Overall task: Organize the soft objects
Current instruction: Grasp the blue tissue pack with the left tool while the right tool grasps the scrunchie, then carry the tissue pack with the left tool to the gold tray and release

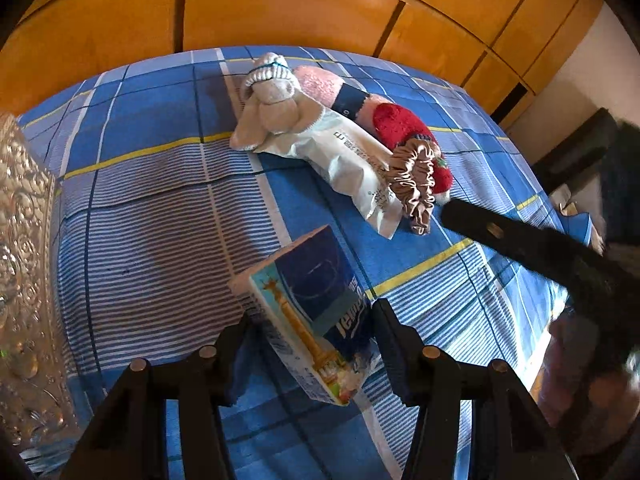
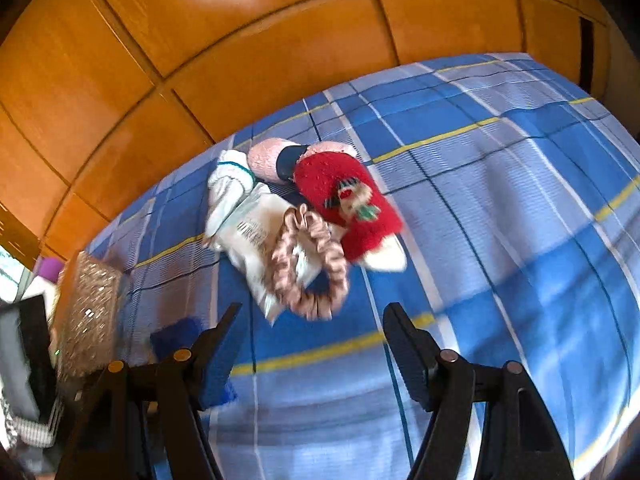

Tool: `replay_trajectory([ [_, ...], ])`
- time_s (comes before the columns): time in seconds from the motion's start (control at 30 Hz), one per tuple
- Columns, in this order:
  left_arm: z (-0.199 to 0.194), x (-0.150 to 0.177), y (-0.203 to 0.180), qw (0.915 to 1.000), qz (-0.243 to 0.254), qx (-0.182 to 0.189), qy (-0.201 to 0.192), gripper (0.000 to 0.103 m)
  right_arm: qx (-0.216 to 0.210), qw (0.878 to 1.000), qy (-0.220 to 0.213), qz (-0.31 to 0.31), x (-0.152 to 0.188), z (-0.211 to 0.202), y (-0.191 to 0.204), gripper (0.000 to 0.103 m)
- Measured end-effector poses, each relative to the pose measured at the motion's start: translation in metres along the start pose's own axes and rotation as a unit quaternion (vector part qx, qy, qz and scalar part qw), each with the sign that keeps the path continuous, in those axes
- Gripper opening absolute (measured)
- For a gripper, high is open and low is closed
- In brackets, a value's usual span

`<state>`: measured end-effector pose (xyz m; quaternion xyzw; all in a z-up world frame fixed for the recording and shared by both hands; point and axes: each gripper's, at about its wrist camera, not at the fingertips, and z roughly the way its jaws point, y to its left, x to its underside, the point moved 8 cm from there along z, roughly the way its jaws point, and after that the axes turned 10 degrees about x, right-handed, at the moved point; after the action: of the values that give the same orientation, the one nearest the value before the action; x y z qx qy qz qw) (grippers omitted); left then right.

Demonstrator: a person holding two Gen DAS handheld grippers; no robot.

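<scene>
My left gripper (image 1: 312, 316) is shut on a blue tissue pack (image 1: 308, 312), which stands tilted between its pads just above the blue plaid bed cover (image 1: 152, 208). Farther back lies a cluster: rolled white socks (image 1: 272, 84), a pink fuzzy sock (image 1: 320, 84), a red fuzzy sock (image 1: 404, 132), a white packet (image 1: 352, 160) and a pink-brown scrunchie (image 1: 416, 184). My right gripper (image 2: 312, 320) is open and holds nothing. It hovers just short of the scrunchie (image 2: 312, 264), which rests partly on the white packet (image 2: 256, 240) beside the red sock (image 2: 344, 200).
A silver embossed box (image 1: 24, 260) stands at the bed's left edge, also seen as the glittery box (image 2: 88, 312) in the right wrist view. Orange wooden wardrobe doors (image 1: 280, 4) rise behind the bed. Bare bed cover (image 2: 520, 220) stretches right of the cluster.
</scene>
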<state>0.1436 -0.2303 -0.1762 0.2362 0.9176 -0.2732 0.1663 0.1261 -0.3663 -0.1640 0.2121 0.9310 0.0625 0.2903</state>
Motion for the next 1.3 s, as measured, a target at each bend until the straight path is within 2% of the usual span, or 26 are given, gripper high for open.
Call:
replay_trajectory([
  [0.23,-0.003,0.001,0.007,0.9999,-0.015,0.001,-0.004,0.055,-0.006,1.0,0.027,0.014,-0.015,0.034,0.006,0.071],
  [0.27,-0.003,0.0,0.008,0.9998,-0.017,0.001,-0.004,0.055,-0.014,0.999,0.031,0.012,-0.014,0.037,0.009,0.069],
  [0.3,-0.003,0.0,0.007,0.9998,-0.018,0.002,-0.003,0.054,-0.021,0.999,0.033,0.007,-0.013,0.038,0.011,0.06],
  [0.33,-0.004,-0.001,0.008,0.9998,-0.018,0.002,-0.003,0.053,-0.015,0.999,0.033,0.002,-0.012,0.038,0.01,0.026],
  [0.37,-0.005,-0.002,0.007,0.9999,-0.017,0.002,-0.001,0.052,-0.003,1.0,0.03,-0.005,-0.009,0.036,0.009,0.017],
  [0.43,-0.007,-0.007,0.006,0.9999,-0.013,-0.002,0.0,0.046,-0.012,0.999,0.034,-0.014,0.0,0.029,0.01,0.015],
  [0.5,-0.01,-0.015,0.006,0.9999,-0.011,-0.003,-0.002,0.039,0.003,0.999,0.035,-0.037,0.011,0.023,0.01,0.014],
  [0.57,-0.016,-0.029,0.005,0.9998,-0.018,0.0,-0.005,0.034,-0.002,0.998,0.04,-0.049,0.022,0.016,0.011,0.014],
  [0.7,-0.035,-0.066,0.006,0.999,-0.032,0.012,-0.027,0.033,-0.001,0.997,0.047,-0.062,0.039,0.011,0.011,0.014],
  [0.93,-0.088,-0.129,0.018,0.9956,-0.035,0.013,-0.086,0.031,-0.007,0.998,0.042,-0.054,0.039,0.014,0.006,0.015],
  [1.07,-0.113,-0.158,0.042,0.9925,-0.049,-0.008,-0.112,0.031,-0.01,0.998,0.041,-0.054,0.041,0.014,0.006,0.015],
  [1.17,-0.145,-0.176,0.075,0.9873,-0.073,-0.029,-0.138,0.031,-0.015,0.998,0.039,-0.05,0.042,0.014,0.003,0.015],
  [1.3,-0.209,-0.19,0.127,0.9744,-0.105,-0.07,-0.186,0.031,-0.02,0.998,0.037,-0.046,0.042,0.013,0.001,0.015],
])
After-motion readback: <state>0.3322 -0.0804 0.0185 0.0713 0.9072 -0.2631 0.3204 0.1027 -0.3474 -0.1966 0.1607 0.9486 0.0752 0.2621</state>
